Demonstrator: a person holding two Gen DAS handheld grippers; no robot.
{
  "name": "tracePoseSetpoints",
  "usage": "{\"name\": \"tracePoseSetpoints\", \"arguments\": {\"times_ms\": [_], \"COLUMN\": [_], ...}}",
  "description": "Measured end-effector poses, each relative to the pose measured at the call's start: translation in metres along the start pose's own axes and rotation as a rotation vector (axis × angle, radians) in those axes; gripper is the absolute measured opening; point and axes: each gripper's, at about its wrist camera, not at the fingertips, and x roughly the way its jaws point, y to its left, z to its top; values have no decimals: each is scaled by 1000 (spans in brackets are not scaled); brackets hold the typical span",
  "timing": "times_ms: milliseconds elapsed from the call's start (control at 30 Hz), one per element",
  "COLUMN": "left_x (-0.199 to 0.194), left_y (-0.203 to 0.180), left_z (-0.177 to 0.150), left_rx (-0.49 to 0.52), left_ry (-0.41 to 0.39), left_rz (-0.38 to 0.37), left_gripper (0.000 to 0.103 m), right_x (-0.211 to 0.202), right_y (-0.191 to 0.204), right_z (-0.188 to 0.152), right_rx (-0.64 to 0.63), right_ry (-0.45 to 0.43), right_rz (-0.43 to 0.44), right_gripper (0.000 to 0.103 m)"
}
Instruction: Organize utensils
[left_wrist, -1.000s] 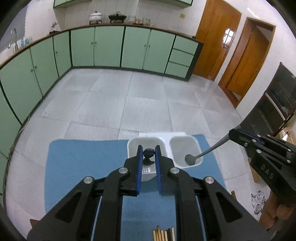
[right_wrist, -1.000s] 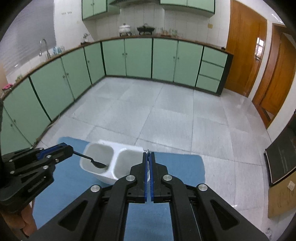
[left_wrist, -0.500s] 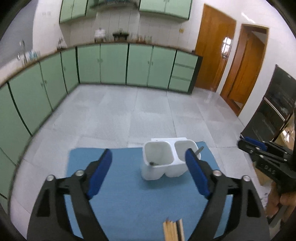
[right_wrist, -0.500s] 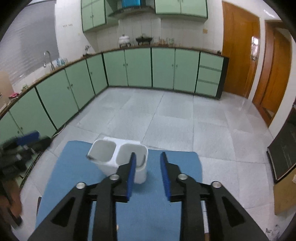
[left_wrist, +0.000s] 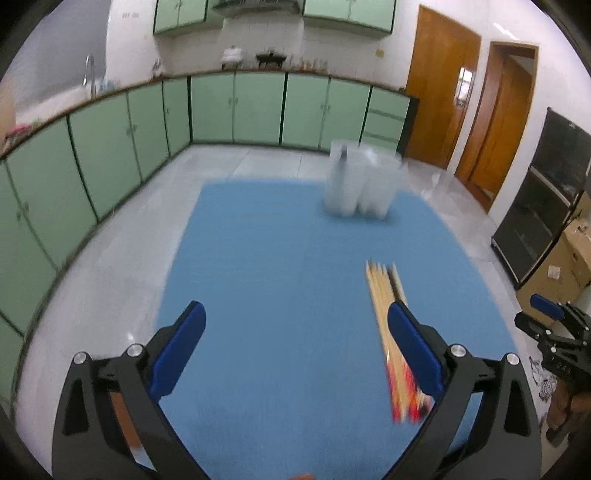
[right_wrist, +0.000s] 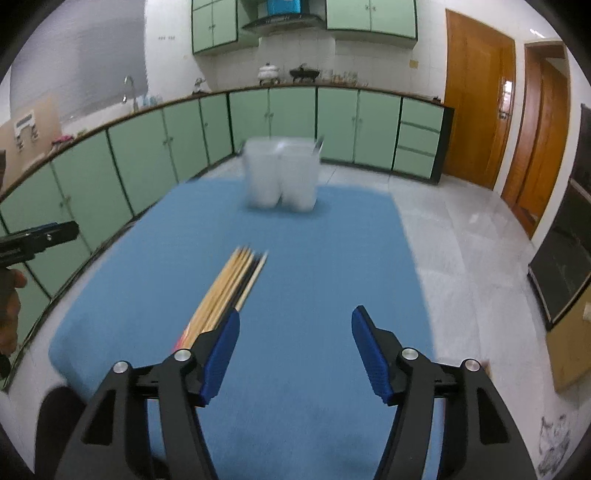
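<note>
Blue matting covers the worktop. A white two-compartment holder is seen at 1 o'clock in the left view, blurred. A chopstick bundle lies at 10 o'clock of the right claw. Both this and the left claw are spreading, with nothing between the jaws.

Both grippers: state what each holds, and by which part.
Nothing. The left gripper and right gripper are opening with only blue mat between their fingers.
</note>
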Motion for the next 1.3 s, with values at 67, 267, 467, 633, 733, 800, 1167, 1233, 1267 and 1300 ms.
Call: {"name": "tracePoseSetpoints", "arguments": {"times_ms": [67, 267, 467, 633, 733, 800, 1167, 1233, 1267, 1300], "left_x": [7, 26, 29, 41, 48, 55, 76, 74, 74, 73], "left_y": [-3, 1, 20, 11, -6, -18, -62, -65, -66, -66], "left_z": [-33, -89, -103, -111, -115, -117, -117, -120, -120, -120], "left_rx": [20, 90, 51, 77, 123, 155, 221, 221, 216, 207], "left_ry": [44, 96, 102, 119, 128, 141, 120, 115, 113, 110], "left_rz": [-3, 19, 21, -14, -30, -46, -42, -32, -30, -31], "left_gripper": [96, 96, 96, 96, 96, 96, 97, 97, 97, 96], "right_x": [6, 34, 49, 58, 56, 55, 54, 55, 56, 56], "right_y": [16, 54, 72, 71, 54, 42, 10, 9, 8, 8], "right_z": [-31, -91, -90, -83, -84, -86, -88, -88, -88, -88], "right_rx": [-9, -71, -125, -139, -132, -113, -54, -48, -48, -46], "right_ry": [32, 112, 67, 47, 49, 53, 57, 57, 55, 55], "right_rz": [6, 46, 39, 14, -6, -9, -5, -1, -2, -2], "right_gripper": [62, 62, 62, 63, 63, 64, 75, 75, 75, 75]}}
